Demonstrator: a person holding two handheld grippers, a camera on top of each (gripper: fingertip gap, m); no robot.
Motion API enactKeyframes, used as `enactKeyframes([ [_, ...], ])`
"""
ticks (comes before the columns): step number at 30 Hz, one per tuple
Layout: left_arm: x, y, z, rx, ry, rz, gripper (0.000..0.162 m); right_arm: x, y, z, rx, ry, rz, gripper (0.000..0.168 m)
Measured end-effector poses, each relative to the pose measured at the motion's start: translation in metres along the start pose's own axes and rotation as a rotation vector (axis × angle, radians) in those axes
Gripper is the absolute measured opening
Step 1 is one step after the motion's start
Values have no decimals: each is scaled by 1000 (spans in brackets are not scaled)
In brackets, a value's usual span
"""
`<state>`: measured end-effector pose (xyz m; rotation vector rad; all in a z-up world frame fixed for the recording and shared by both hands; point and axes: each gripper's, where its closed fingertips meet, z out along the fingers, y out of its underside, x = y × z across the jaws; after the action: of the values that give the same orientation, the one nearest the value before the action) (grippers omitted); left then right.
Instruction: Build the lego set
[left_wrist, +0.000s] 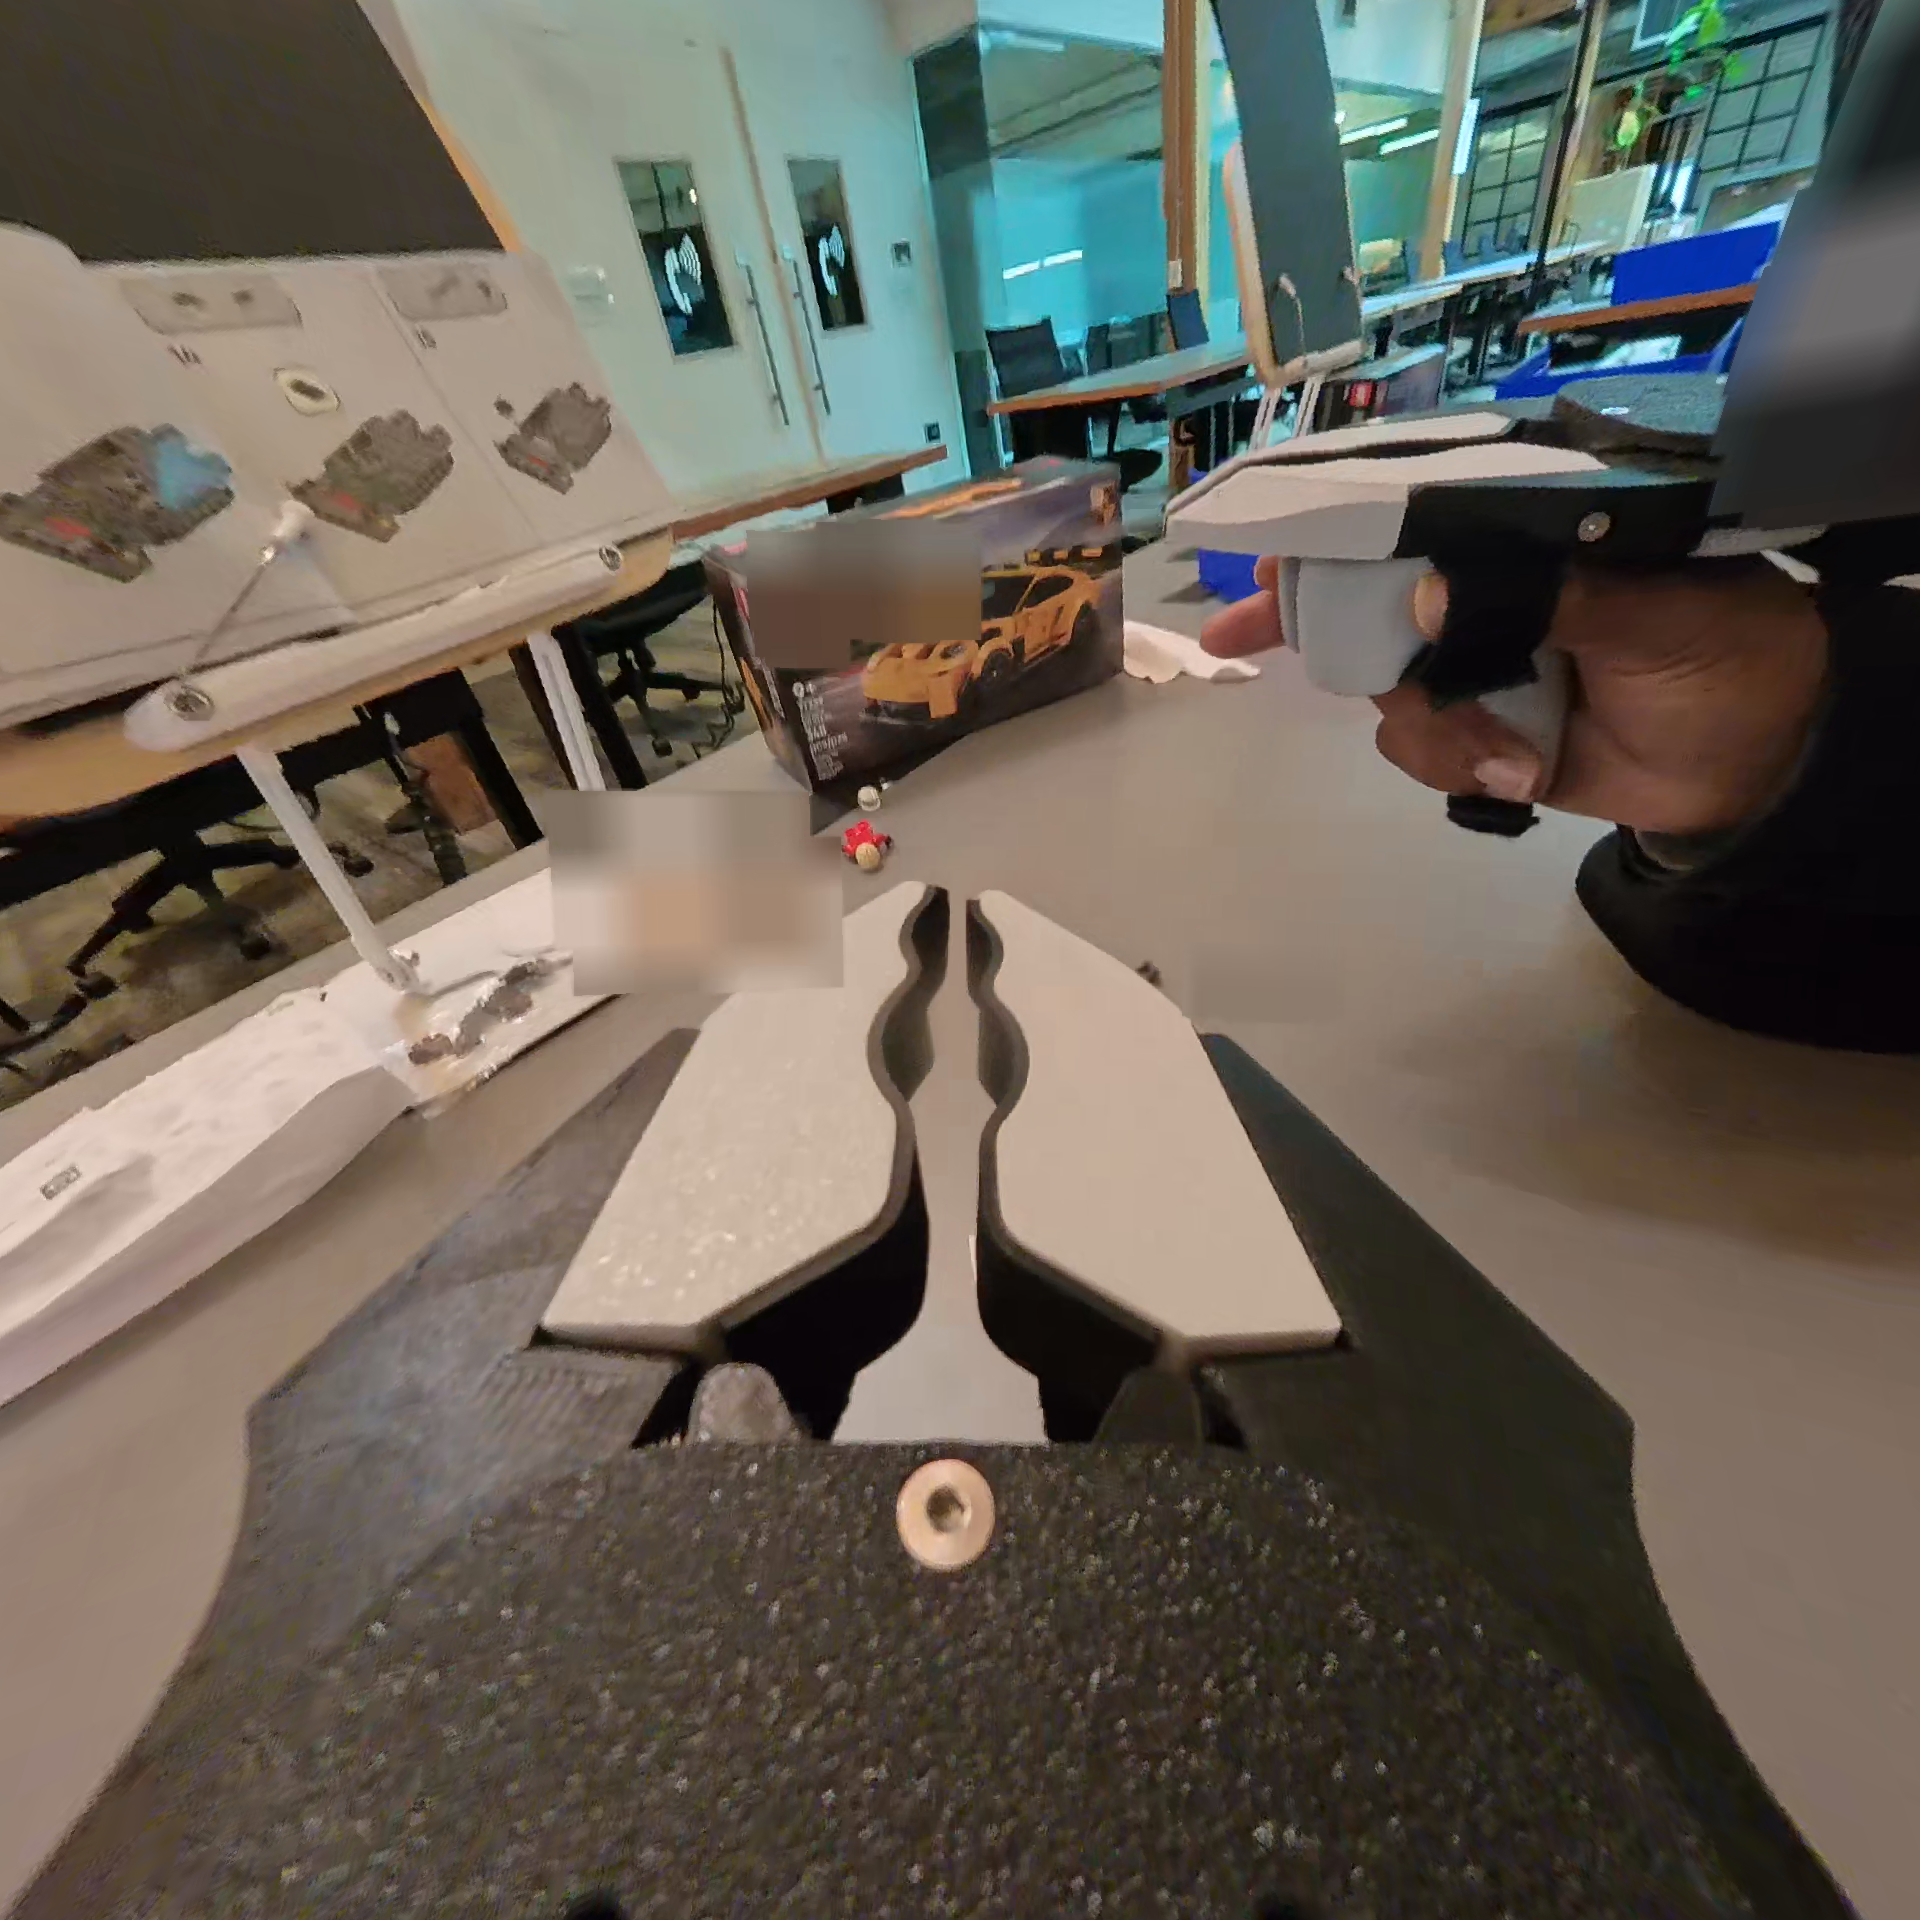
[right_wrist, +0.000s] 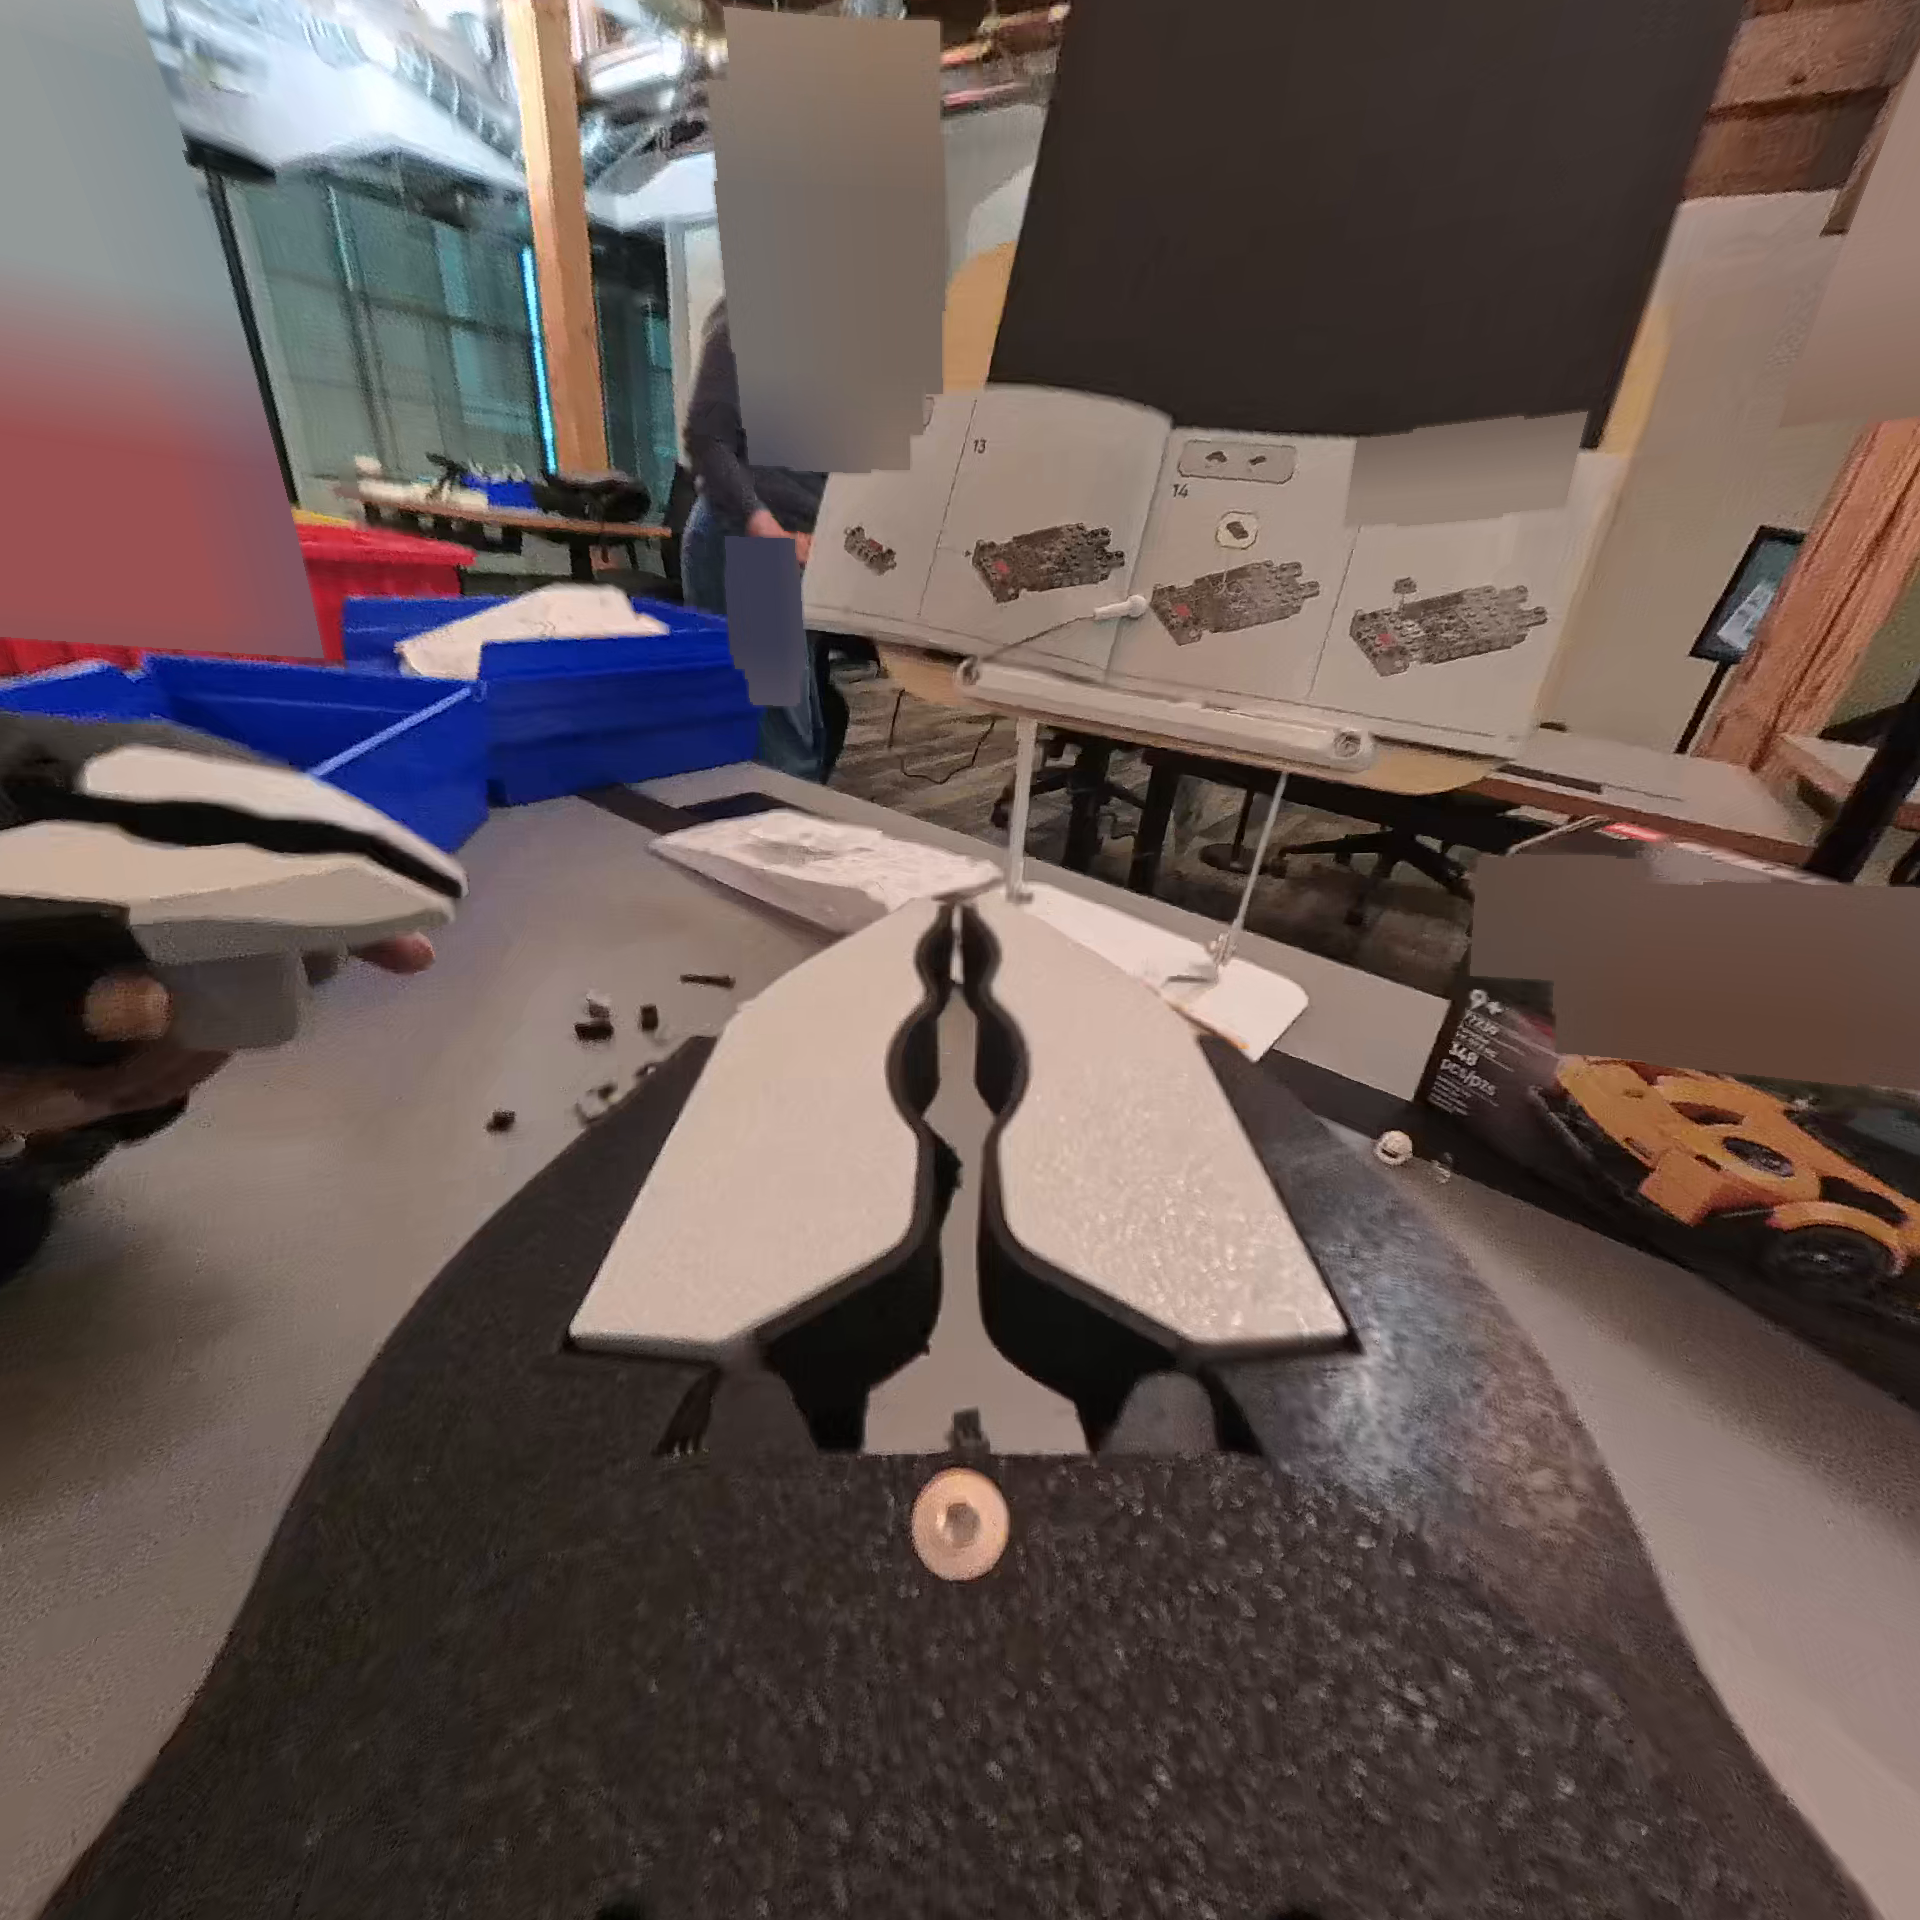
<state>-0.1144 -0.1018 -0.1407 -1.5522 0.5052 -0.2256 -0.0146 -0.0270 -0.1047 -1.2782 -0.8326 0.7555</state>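
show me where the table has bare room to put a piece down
Bare grey table between the left hand-held gripper and the sleeve. Crowded spots: small black pieces near the white bag, and the red piece before the box.

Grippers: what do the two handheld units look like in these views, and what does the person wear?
Both the left gripper and right gripper have pale grey flat fingers with wavy black inner edges, on a speckled black body with one silver screw. The right unit has a grey handle. The person's sleeve is black.
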Motion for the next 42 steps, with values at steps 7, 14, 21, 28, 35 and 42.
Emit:
enactKeyframes([
  [7, 13, 51, 13, -274, 98, 12, 19, -33, 61, 9, -347, -178, 2, 0],
  [14, 36, 88, 9, -468, 257, 67, 31, -90, 121, -10, -747, -421, 49, 15],
  [21, 54, 110, 5, -570, 335, 76, 36, -113, 146, -16, -913, -465, 48, 14],
  [28, 77, 115, 7, -581, 401, 87, 30, -112, 151, -15, -981, -451, 1, 7],
  [35, 72, 107, 7, -552, 386, 68, 29, -112, 152, -14, -1016, -470, -41, 6],
  [42, 67, 119, 7, -606, 366, 29, 28, -113, 152, -13, -952, -500, -89, 5],
])
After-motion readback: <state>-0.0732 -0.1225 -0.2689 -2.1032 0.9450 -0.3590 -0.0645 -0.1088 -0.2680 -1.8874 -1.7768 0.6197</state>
